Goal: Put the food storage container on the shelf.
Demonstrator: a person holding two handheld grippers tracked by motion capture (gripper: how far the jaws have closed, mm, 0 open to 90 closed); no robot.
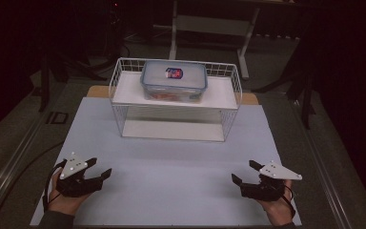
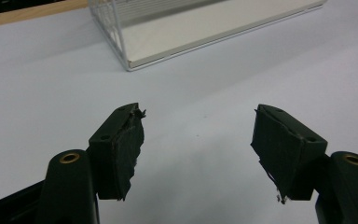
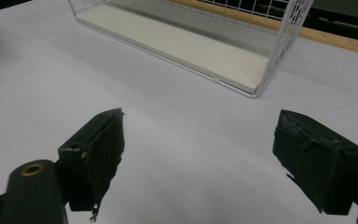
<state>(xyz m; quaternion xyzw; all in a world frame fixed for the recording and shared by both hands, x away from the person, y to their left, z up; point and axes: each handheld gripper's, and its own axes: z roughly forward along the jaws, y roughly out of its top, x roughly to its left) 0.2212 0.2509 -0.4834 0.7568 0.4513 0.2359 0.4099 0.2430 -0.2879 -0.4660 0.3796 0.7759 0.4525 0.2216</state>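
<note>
I see the lidded box sitting on the upper shelf of the white wire rack, at the far middle of the surface. My left gripper and right gripper rest near the front corners, well apart from the rack, jaws spread and grasping nothing.

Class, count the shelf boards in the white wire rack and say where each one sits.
2. The upper board carries the lidded plastic box; the lower board lies at the bottom of the wire rack, bare.
</note>
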